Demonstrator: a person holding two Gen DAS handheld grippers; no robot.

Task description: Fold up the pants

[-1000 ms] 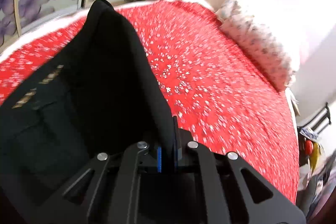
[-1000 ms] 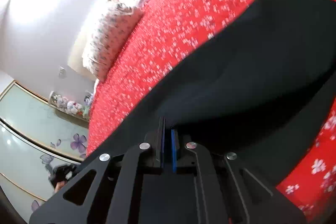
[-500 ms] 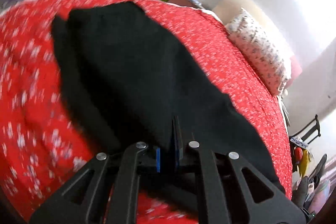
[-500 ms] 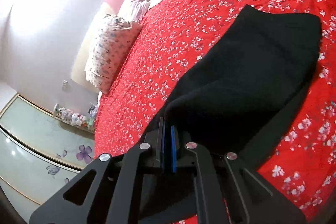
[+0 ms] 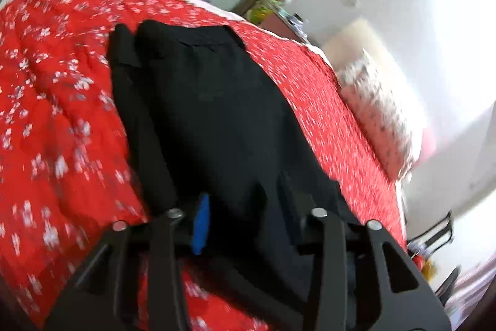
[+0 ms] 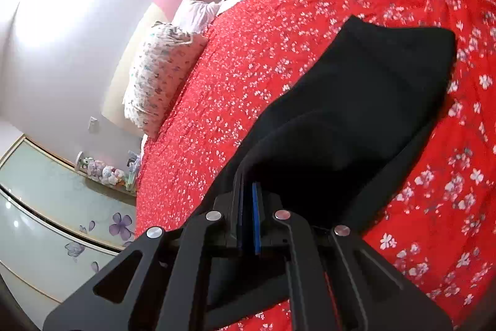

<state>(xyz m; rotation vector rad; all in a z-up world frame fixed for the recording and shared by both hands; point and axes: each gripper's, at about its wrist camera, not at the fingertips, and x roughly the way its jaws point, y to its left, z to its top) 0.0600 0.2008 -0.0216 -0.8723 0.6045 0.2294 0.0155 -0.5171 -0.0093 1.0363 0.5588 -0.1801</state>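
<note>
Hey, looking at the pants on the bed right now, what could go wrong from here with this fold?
1. The left tongs stand open while the right tongs are shut on the black pants; pulling from one side alone might drag the fold askew.
2. A lower layer sticks out along the pants' edge, so the layers look misaligned and may stay uneven.
3. The red bedspread is soft and wrinkled, so creases could set in.

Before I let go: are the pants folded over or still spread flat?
Folded over. The pants lie doubled on the bed, a lower layer edge showing beside the top one.
</note>
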